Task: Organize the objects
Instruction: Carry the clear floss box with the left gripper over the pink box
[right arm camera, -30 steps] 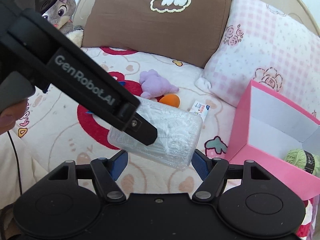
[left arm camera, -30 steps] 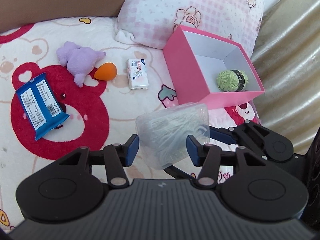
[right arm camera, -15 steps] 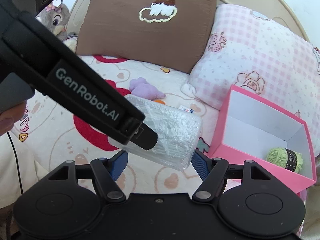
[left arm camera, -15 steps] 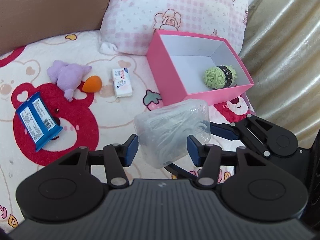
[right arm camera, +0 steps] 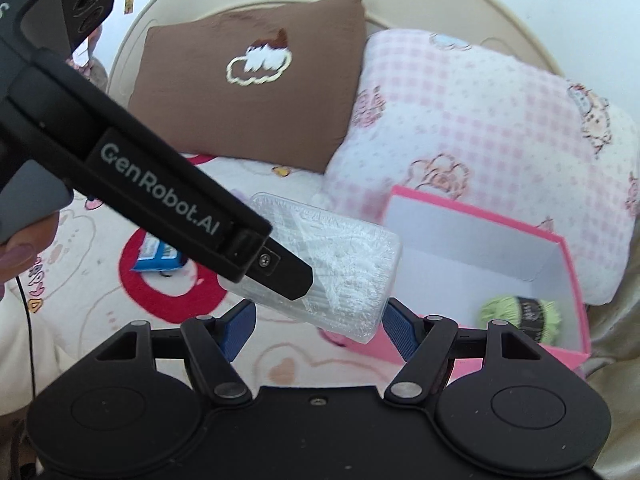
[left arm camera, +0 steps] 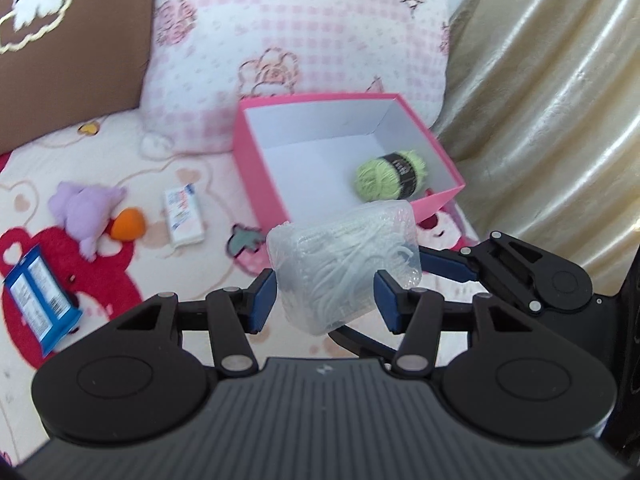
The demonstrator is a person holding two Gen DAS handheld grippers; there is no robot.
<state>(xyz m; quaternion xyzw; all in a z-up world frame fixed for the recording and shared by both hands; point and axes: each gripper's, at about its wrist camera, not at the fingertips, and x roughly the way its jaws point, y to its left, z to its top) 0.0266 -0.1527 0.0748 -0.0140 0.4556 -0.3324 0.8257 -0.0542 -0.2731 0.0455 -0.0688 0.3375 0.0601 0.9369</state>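
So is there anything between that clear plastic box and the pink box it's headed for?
Nothing visible. The clear plastic box, held by both hand-held grippers, hangs just short of the pink box's near wall. Inside, only the green yarn ball sits at the right end; the rest of the floor is free.

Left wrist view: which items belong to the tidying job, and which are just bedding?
Job: clear plastic box held by left gripper and right gripper; pink box; green yarn; purple plush; blue packet.
Bedding: brown pillow; pink pillow.
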